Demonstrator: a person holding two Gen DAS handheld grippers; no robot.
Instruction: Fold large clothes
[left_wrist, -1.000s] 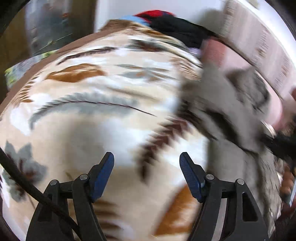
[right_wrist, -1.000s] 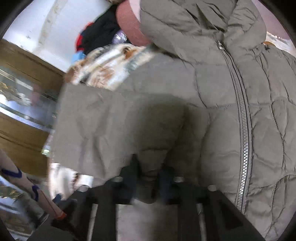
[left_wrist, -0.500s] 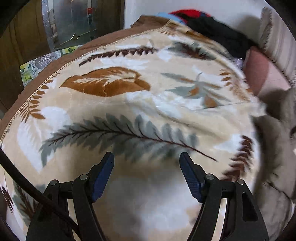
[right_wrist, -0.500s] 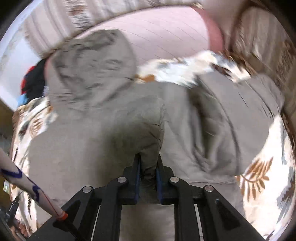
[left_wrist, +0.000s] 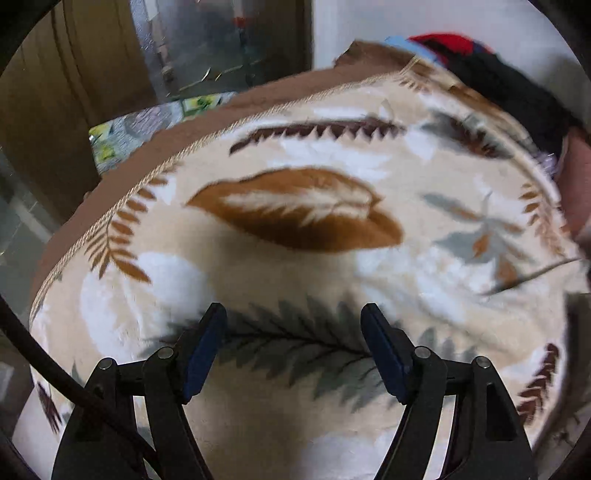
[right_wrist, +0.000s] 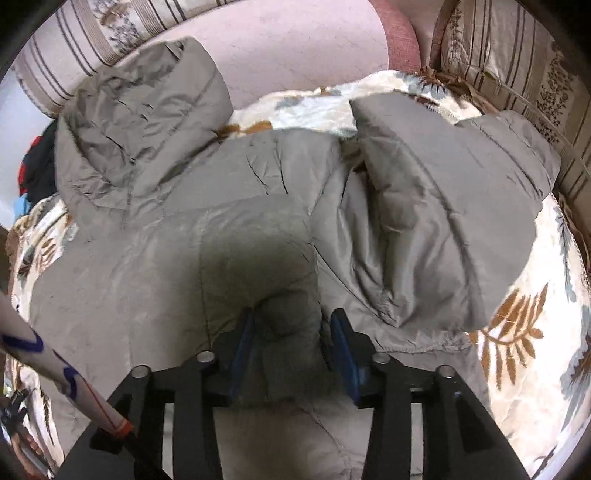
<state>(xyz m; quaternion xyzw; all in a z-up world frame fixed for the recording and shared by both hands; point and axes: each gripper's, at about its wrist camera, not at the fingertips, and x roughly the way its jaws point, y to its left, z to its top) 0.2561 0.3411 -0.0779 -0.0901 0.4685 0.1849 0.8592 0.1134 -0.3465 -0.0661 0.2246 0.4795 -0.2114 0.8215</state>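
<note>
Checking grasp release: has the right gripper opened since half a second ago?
Yes. The right gripper has widened; its fingers were pinched tight on the jacket fold, and now stand apart, with the fold loose between them.

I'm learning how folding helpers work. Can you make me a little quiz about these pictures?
1. True or false: the left hand-held gripper is holding some cloth.
2. What does the grey puffy jacket lie on? A) bare floor B) leaf-patterned blanket C) wooden table
3. Fill in: a fold of the jacket sits between the fingers of the ____ hand-held gripper.

Key: 1 false, its jaws are open over the blanket, with nothing between them. 2 B. 3 right, though its jaws look parted.
</note>
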